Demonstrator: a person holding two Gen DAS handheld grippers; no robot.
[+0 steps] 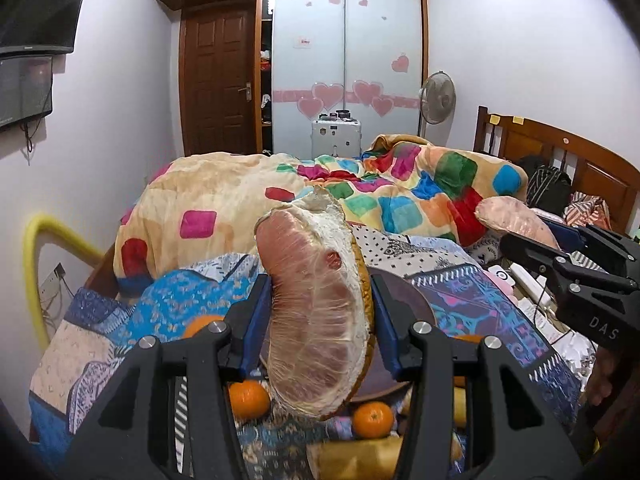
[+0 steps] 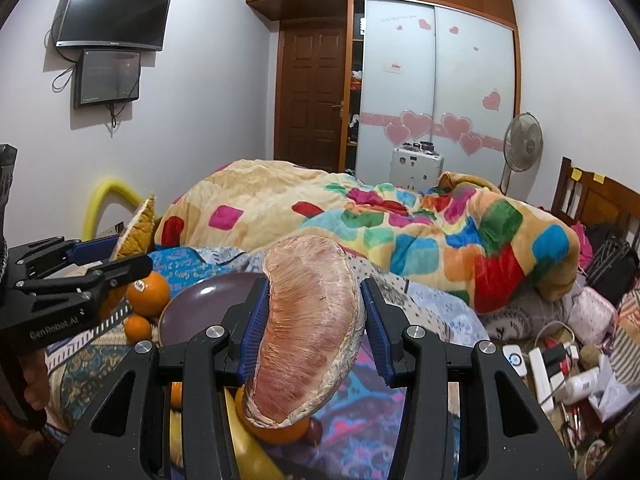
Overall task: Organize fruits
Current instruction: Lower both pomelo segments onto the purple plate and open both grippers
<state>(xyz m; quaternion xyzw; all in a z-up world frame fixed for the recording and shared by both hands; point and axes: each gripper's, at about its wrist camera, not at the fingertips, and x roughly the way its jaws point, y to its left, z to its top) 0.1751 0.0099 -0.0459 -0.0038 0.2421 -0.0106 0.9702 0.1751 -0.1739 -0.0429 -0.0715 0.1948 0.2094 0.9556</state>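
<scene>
Left hand-held gripper [image 1: 320, 304]: jaws part-way apart, blue pads clamped on a pomelo wedge [image 1: 316, 312] with rind still on its back; wedge raised above the bed.
Oranges [image 1: 249, 398]: several on the patterned bedcover [image 1: 192, 296], under and beside the left wedge.
Plate [image 2: 208, 300]: dark purple, on the bedcover between the two tools, nothing visible in it.
Right hand-held gripper [image 2: 316, 328]: jaws part-way apart, pads pressing a second pomelo wedge [image 2: 308, 332], pink flesh facing the camera, held clear of the bed.
Banana [image 2: 248, 452]: yellow, below the right wedge, beside an orange [image 2: 280, 432].
Blanket [image 2: 400, 224]: multicoloured squares, heaped beyond.
</scene>
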